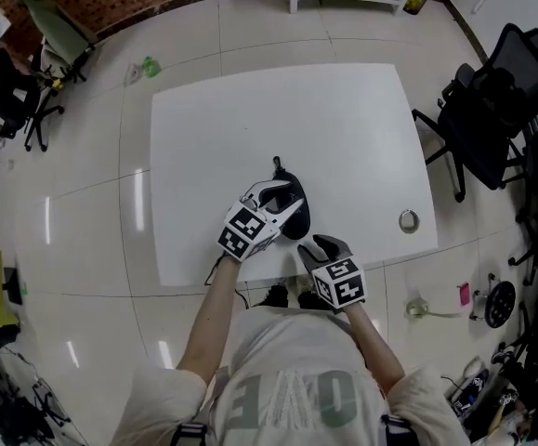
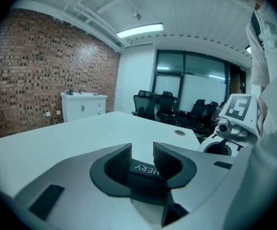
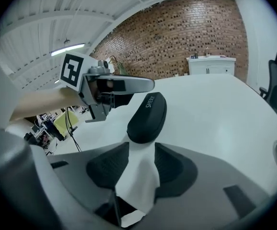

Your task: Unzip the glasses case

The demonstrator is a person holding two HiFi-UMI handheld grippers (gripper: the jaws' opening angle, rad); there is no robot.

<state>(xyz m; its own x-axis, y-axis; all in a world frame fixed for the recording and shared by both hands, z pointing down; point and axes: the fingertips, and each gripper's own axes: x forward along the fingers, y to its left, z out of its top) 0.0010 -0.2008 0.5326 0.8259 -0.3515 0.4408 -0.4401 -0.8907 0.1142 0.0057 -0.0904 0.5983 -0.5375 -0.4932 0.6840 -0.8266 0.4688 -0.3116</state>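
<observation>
Head view shows a white table (image 1: 250, 119) with most of its top bare: the far half, both far corners and the left side lie open. A black office chair (image 1: 487, 100) stands off the right edge, apart from the table. The person stands at the near edge, and everything handled is gathered near the middle of that edge. The left gripper (image 1: 285, 203) reaches in from the near edge across the black glasses case (image 1: 298, 221). The case lies flat a little in from that edge, its long axis running toward the far edge. In the left gripper view the jaws stand a narrow gap apart, with the case's lettered top showing through the gap beneath them; they clamp nothing that can be seen. The right gripper (image 1: 322, 245) hovers at the near edge, just right of the case's near end. Its jaws also stand a narrow gap apart, with only bare tabletop between them, and point at the case. The case is closed, so its contents are hidden. A small round cable hole (image 1: 409, 220) sits near the right near corner, well apart from the case.
</observation>
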